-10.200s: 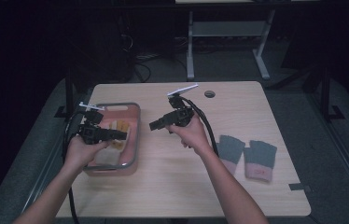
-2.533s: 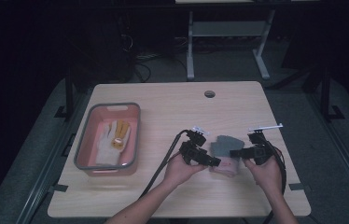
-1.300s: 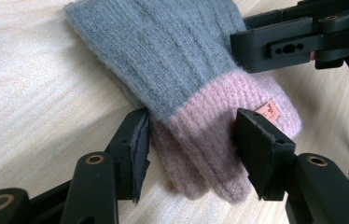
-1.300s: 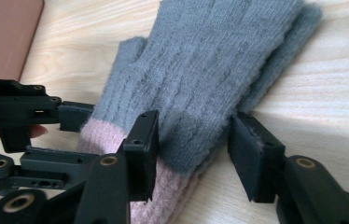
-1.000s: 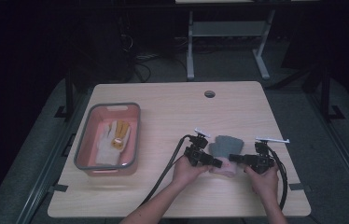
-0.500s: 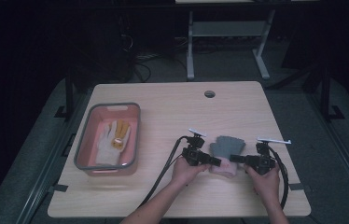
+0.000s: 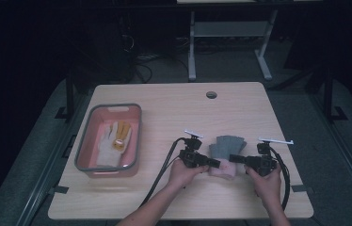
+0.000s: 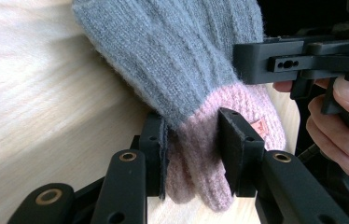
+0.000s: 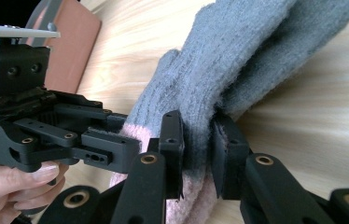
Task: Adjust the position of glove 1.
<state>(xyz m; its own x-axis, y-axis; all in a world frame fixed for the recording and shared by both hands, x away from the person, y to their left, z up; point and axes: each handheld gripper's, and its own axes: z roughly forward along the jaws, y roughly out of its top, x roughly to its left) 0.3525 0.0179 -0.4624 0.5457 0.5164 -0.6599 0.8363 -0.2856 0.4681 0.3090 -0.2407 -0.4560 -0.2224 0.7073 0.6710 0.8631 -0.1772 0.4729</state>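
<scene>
A grey knitted glove (image 7: 228, 145) with a pink cuff (image 7: 224, 170) lies on the wooden table (image 7: 174, 108), right of centre near the front. A second grey layer lies under it in the right gripper view, so it looks like a stacked pair. My left gripper (image 7: 215, 164) comes in from the left and is shut on the pink cuff (image 8: 196, 154). My right gripper (image 7: 233, 159) comes in from the right and is shut on the glove (image 9: 238, 60) where grey meets pink. The two grippers face each other, tips almost touching.
A pink tray with a grey rim (image 7: 82, 150) stands at the left of the table and holds a white and yellow glove (image 7: 114, 137). A round cable hole (image 7: 211, 94) sits near the far edge. Black cables trail from both grippers towards the front edge.
Ten seconds ago both grippers hovered near the tray and two gloves lay side by side at the right. Both grippers have since moved to the gloves and shut on them; little movement over the last second.
</scene>
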